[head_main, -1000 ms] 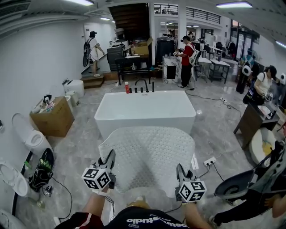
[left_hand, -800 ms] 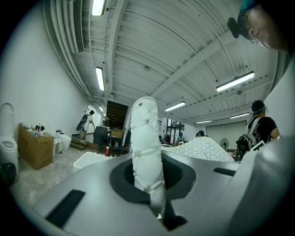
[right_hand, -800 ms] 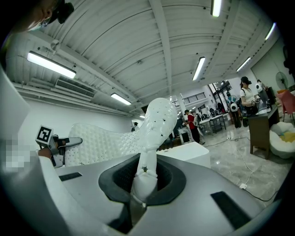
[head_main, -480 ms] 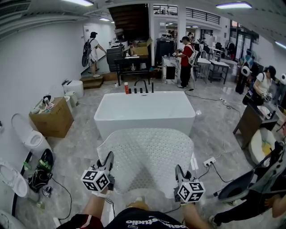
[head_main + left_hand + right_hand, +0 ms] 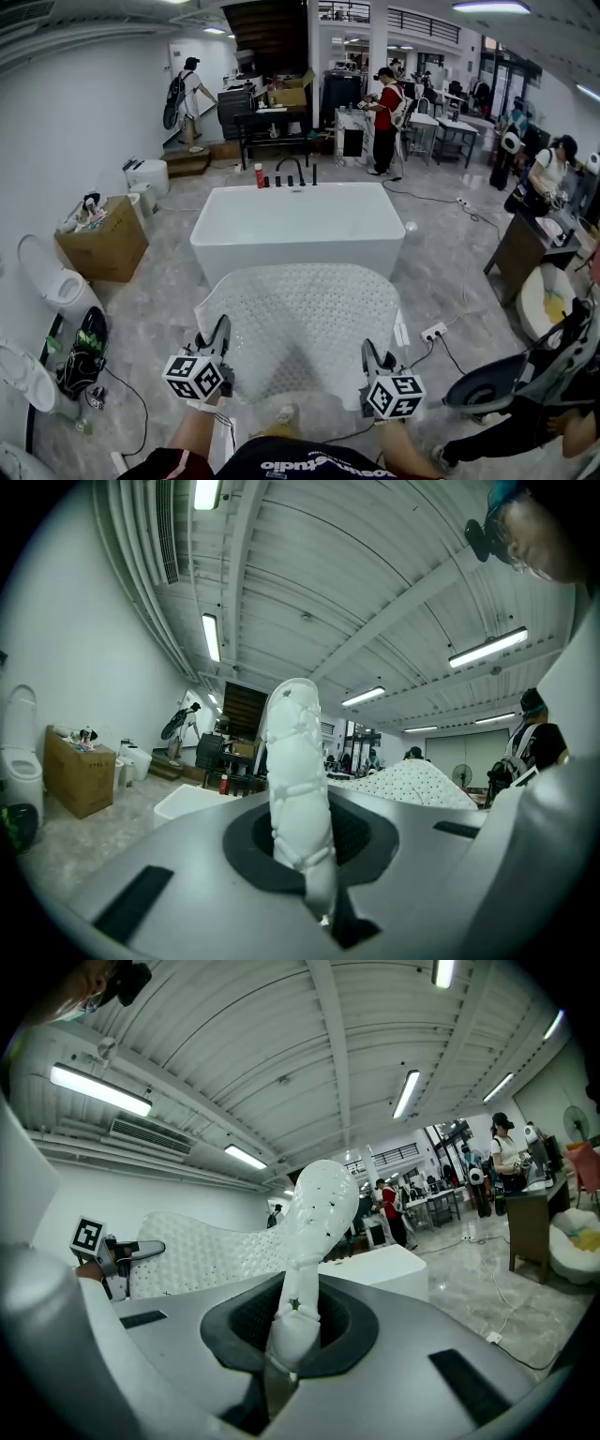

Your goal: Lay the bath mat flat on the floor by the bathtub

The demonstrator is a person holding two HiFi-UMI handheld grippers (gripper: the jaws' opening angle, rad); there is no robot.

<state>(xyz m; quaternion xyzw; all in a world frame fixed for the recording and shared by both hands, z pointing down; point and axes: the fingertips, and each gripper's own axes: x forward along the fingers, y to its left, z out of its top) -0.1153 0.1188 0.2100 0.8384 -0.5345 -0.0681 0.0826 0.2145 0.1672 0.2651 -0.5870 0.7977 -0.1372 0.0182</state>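
Since 1 second earlier, the view had drifted slightly left; left gripper [image 5: 221, 330] and right gripper [image 5: 368, 352] each clamped the bath mat [image 5: 300, 314] at lower centre.

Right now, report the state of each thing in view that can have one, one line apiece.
bath mat: spread out, held by its near edge, not yet flat on the floor
left gripper: shut on the mat's near left corner
right gripper: shut on the mat's near right corner
bathtub: upright, nothing seen inside
cardboard box: open, things in the top
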